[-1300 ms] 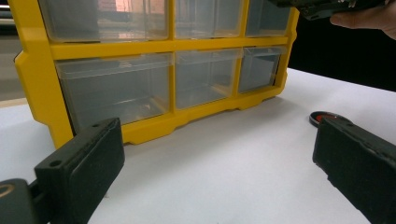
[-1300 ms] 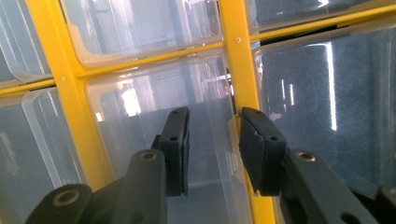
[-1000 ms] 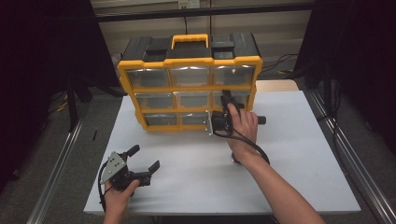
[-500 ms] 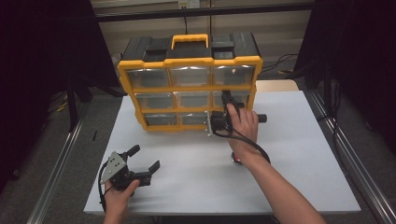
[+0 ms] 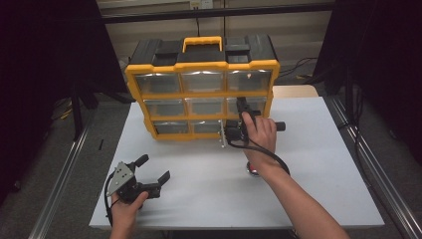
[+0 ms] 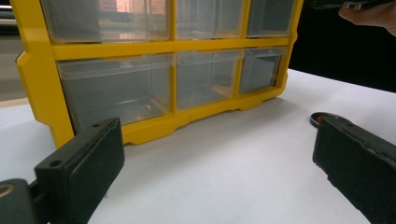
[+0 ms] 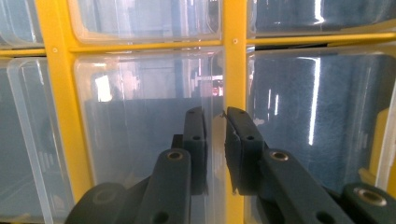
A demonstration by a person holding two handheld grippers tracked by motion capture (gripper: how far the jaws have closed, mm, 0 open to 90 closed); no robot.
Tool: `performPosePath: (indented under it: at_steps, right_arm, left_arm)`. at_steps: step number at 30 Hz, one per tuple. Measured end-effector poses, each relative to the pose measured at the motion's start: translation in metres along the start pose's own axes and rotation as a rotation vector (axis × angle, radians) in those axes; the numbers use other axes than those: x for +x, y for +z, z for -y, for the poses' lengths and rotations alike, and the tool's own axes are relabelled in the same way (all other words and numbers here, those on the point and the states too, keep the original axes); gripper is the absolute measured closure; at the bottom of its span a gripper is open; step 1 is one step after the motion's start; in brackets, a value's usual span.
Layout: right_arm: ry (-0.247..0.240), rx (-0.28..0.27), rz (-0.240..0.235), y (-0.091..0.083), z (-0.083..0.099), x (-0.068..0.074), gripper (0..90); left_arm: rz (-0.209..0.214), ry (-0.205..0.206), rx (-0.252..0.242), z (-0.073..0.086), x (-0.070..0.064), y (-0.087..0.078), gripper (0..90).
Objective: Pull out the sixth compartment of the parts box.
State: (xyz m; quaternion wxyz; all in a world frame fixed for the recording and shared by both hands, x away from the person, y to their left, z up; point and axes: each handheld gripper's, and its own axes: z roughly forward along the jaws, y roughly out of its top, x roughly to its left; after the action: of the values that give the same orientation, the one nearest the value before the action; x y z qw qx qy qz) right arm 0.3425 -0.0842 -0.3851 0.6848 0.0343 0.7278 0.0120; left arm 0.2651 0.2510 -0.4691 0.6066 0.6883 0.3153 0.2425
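Observation:
A yellow organiser with clear drawers and a black top stands at the back of the white table. My right gripper is turned on its side against the organiser's right column. In the right gripper view the right gripper has its jaws nearly together on the thin lip of a clear drawer, beside a yellow divider. My left gripper rests open near the table's front left, holding nothing. The left gripper faces the organiser's lower drawers from a distance.
A small round black and red object lies on the table under the right forearm, and shows as a disc by the left gripper's right jaw. Metal rails run along both table sides.

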Motion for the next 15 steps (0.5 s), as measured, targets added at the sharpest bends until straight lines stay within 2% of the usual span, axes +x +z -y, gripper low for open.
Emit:
performPosePath:
  at_steps: [1, 2, 3, 5, 6, 7, 8, 11, 14, 15]
  right_arm:
    - [0.018, 0.001, -0.001, -0.0008, 0.0001, 0.0011, 79.7]
    - [0.001, -0.001, -0.003, -0.0016, -0.0002, -0.0003, 79.7]
    - [0.012, 0.001, -0.005, -0.0029, -0.0003, 0.0005, 79.8]
    - [0.001, -0.003, -0.007, -0.0045, -0.0004, -0.0006, 79.7]
    - [0.008, -0.001, -0.007, -0.0051, -0.0002, -0.0001, 79.8]
    - [0.006, -0.003, -0.009, -0.0057, 0.0000, -0.0004, 79.7]
    - [0.016, 0.000, -0.008, -0.0066, 0.0003, 0.0005, 79.8]
    - [-0.002, -0.006, -0.010, -0.0084, 0.0003, -0.0002, 79.7]
    - [0.004, -0.006, -0.012, -0.0102, 0.0004, 0.0016, 79.6]
    - [0.006, -0.007, -0.014, -0.0107, 0.0005, 0.0017, 79.6]
  left_arm:
    - [0.001, -0.001, -0.002, 0.0000, -0.0001, 0.0001, 2.3]
    - [0.000, 0.001, 0.001, 0.0000, 0.0000, 0.0000, 2.3]
    - [0.000, -0.001, -0.001, 0.0000, -0.0001, 0.0000, 2.3]
    - [-0.004, -0.014, -0.010, -0.0001, -0.0012, 0.0004, 2.3]
    - [-0.004, -0.008, -0.005, -0.0002, -0.0006, -0.0002, 2.3]
    - [0.001, 0.026, 0.020, -0.0006, 0.0018, -0.0022, 2.3]
    - [-0.003, 0.033, 0.021, -0.0008, 0.0023, -0.0025, 2.2]
    - [0.001, 0.026, 0.020, -0.0007, 0.0018, -0.0023, 2.2]
    - [-0.004, 0.026, 0.017, -0.0008, 0.0017, -0.0022, 2.3]
    - [-0.014, -0.040, -0.030, -0.0001, -0.0026, 0.0012, 2.3]
